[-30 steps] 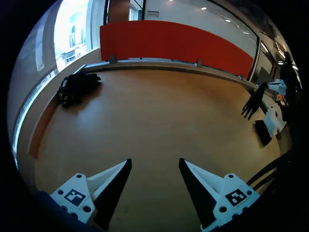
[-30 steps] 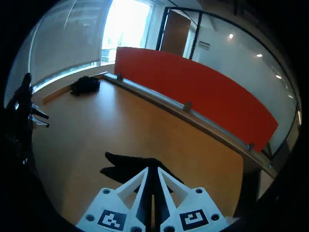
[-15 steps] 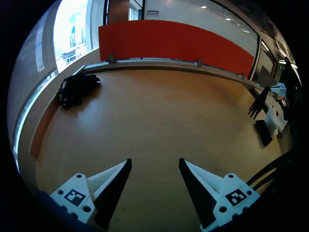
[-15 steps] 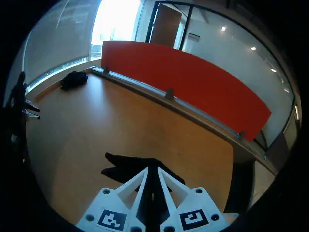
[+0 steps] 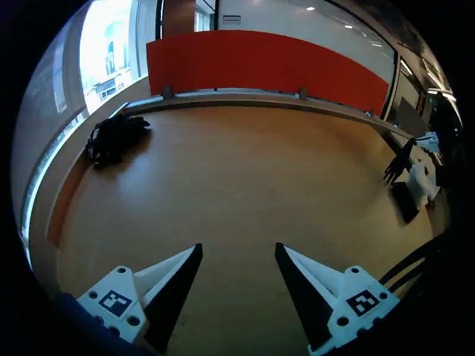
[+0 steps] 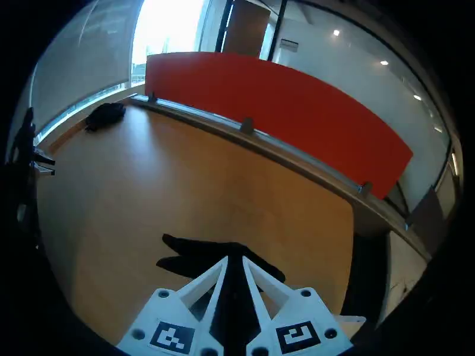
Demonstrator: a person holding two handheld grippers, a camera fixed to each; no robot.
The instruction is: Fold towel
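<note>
My right gripper (image 6: 234, 270) is shut on a black towel (image 6: 196, 255), whose ragged edge spreads out past the fingertips, above the wooden table (image 6: 178, 184). In the left gripper view the same towel (image 5: 396, 167) hangs from the right gripper (image 5: 415, 157) at the table's far right edge. A second dark bundle of cloth (image 5: 113, 137) lies at the back left corner, also seen in the right gripper view as the small bundle (image 6: 104, 115). My left gripper (image 5: 237, 261) stands open over bare table with nothing between its fingers.
A red divider panel (image 5: 261, 62) runs along the table's back edge on a grey rail (image 5: 237, 98). Windows line the left side. White gear and a dark flat object (image 5: 405, 203) sit at the right edge. The wide wooden top (image 5: 237, 172) lies between the two cloths.
The right gripper with the black towel has swung, so the red divider and the far bundle slid left in its view. In the left gripper view it drifted slightly right. Left gripper barely moved.
</note>
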